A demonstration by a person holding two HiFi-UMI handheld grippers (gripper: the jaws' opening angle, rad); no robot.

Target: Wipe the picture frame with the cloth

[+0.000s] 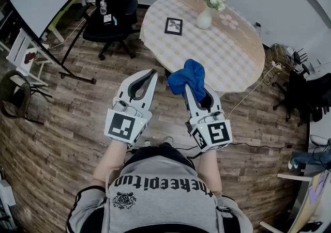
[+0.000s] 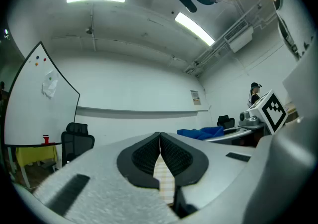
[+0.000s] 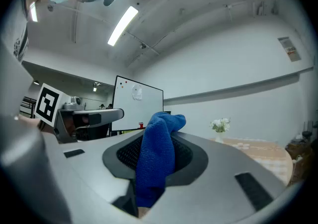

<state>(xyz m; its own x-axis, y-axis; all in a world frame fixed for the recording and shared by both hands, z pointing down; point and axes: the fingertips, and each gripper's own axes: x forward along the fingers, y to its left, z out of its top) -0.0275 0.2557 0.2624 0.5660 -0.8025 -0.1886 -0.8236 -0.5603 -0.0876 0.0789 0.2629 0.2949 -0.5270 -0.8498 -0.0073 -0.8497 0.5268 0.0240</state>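
Head view only: picture frame (image 1: 174,26) on the round checked desk (image 1: 232,56), left of a white vase of flowers (image 1: 205,17), well apart from both tongs. Neither gripper view caught the frame. Frame was dark and near-square, its slightly longer side running away from the person, its picture face open to the head camera. Could not tell whether it lay flat or was propped.

Right tongs (image 1: 194,86) were clamped on the blue cloth (image 1: 187,76), short of the desk's near edge. In the right gripper view the cloth ran lengthwise along the seam between the pads, a bunched end sticking out past the tips and the other end hanging down behind them. That view also showed the vase and desk off to the right and a whiteboard (image 3: 138,105) behind.

Left tongs (image 2: 160,137) were closed with nothing in them, pads meeting at the tips. They were level with the right pair, over the wood floor (image 1: 62,139). The left gripper view showed the cloth from the side, plus a black office chair (image 2: 76,141), which the head view placed left of the desk.
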